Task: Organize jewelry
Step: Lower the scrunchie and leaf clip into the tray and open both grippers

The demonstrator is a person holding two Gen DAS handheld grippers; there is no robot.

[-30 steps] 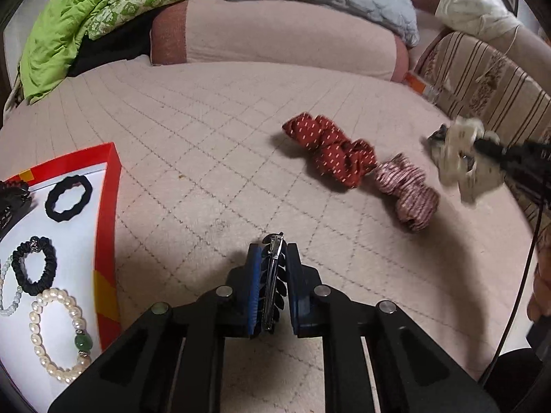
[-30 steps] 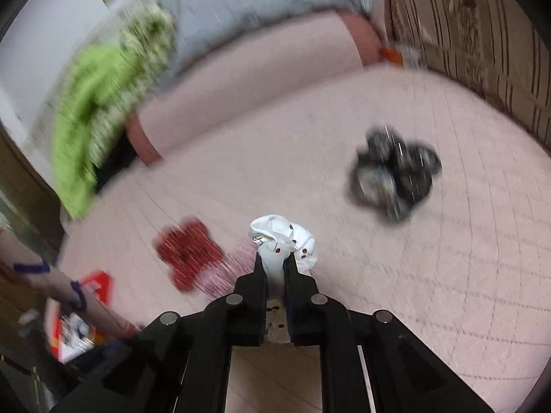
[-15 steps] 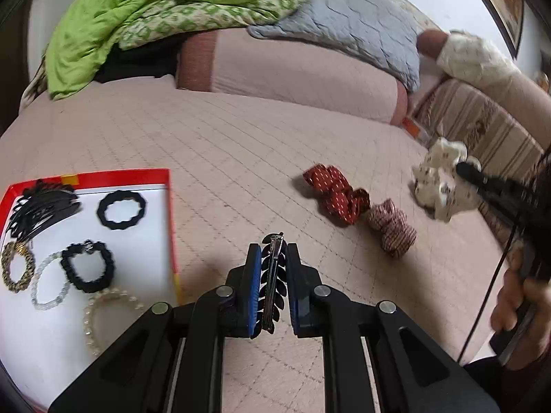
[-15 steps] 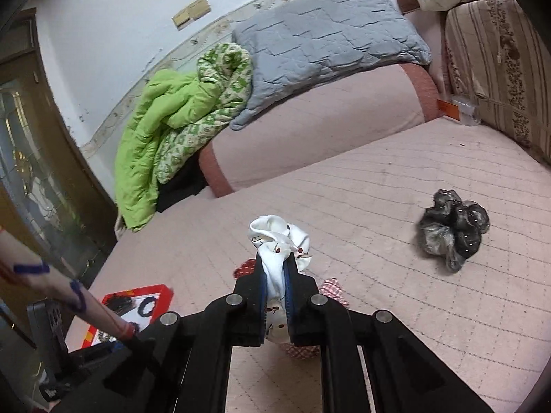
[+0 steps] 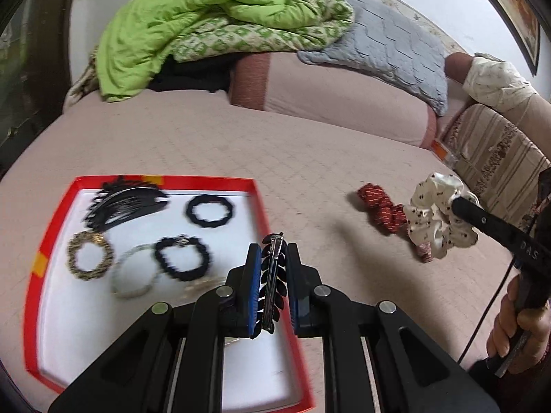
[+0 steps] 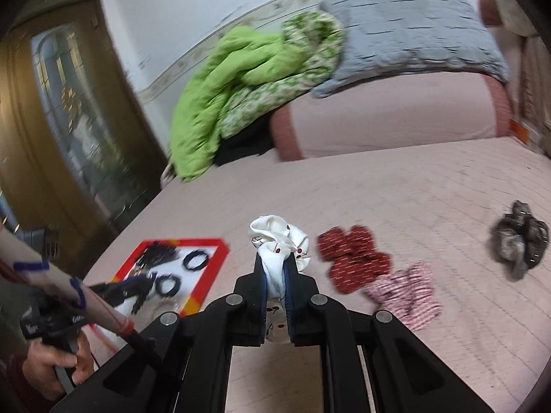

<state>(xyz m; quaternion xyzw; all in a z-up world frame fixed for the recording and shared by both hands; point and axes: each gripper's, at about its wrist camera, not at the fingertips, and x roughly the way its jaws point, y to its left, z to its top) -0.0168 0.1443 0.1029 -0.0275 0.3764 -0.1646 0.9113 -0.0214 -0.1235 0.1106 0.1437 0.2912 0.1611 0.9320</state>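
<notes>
My left gripper (image 5: 272, 251) is shut on a black leaf-shaped hair clip (image 5: 271, 285) and holds it above the right edge of the red-rimmed white tray (image 5: 55, 206). The tray holds black hair ties (image 5: 209, 210), a black comb clip (image 5: 124, 203) and bead bracelets (image 5: 90, 256). My right gripper (image 6: 275, 258) is shut on a white cherry-print scrunchie (image 6: 275, 237), which also shows in the left wrist view (image 5: 435, 213), held above the bed. A red scrunchie (image 6: 351, 258), a pink striped scrunchie (image 6: 406, 296) and a dark grey scrunchie (image 6: 520, 239) lie on the bed.
The pink quilted bed (image 5: 292, 144) carries a bolster (image 5: 337, 96), a green blanket (image 5: 193, 24) and a grey quilt (image 5: 389, 44) at the back. A striped headboard (image 5: 499, 158) stands at the right. A wooden door (image 6: 51, 120) is left of the bed.
My left gripper has swung left with the clip, now over the tray's right edge. My right gripper has carried the white scrunchie leftwards towards the tray.
</notes>
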